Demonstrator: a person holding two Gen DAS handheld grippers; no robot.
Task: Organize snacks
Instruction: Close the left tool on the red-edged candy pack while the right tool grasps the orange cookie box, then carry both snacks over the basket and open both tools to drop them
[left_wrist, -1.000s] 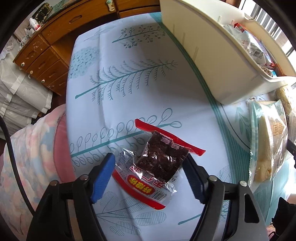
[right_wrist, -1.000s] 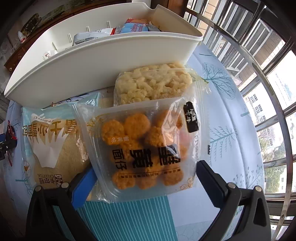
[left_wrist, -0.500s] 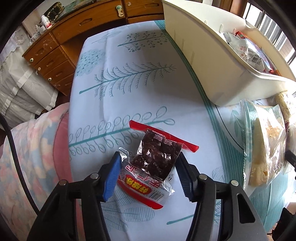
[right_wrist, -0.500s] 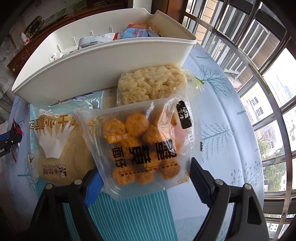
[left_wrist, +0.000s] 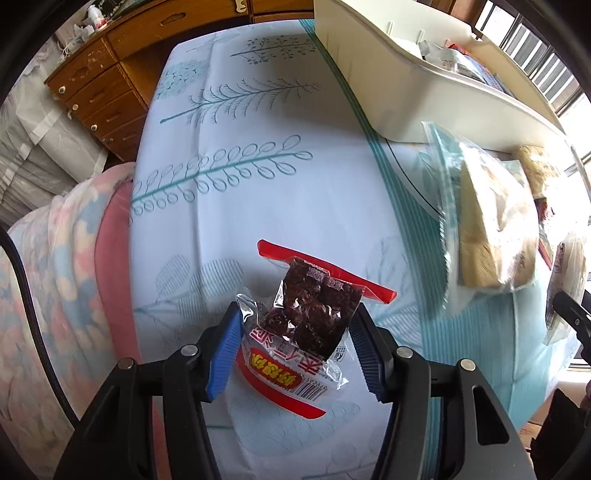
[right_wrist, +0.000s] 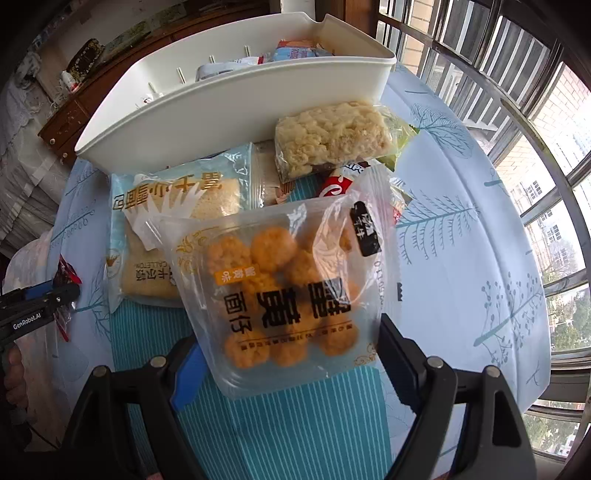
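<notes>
My left gripper (left_wrist: 293, 321) is shut on a red-edged clear packet of dark snack pieces (left_wrist: 314, 306), its blue pads pressing both sides, just above the leaf-print tablecloth (left_wrist: 258, 192). My right gripper (right_wrist: 291, 343) is shut on a clear bag of orange balls (right_wrist: 284, 266), held tilted above the teal stripe. Behind it lie a light-blue bread packet (right_wrist: 173, 206), a pale puffed-snack bag (right_wrist: 332, 133) and a red wrapper (right_wrist: 340, 181). The white bin (right_wrist: 229, 107) at the back holds several packets. The left gripper's finger (right_wrist: 37, 295) shows at the right wrist view's left edge.
The white bin (left_wrist: 406, 85) stands at the left wrist view's upper right, with the bread packet (left_wrist: 491, 229) below it. A wooden dresser (left_wrist: 110, 85) is beyond the table. Floral pink fabric (left_wrist: 55, 277) lies by the table's left edge. Window bars (right_wrist: 535, 110) run along the right.
Both grippers' jaws narrowed onto their packets. The left one carried the dark-snack packet across the cloth. The right one raised the orange-ball bag, uncovering the red wrapper behind it.
</notes>
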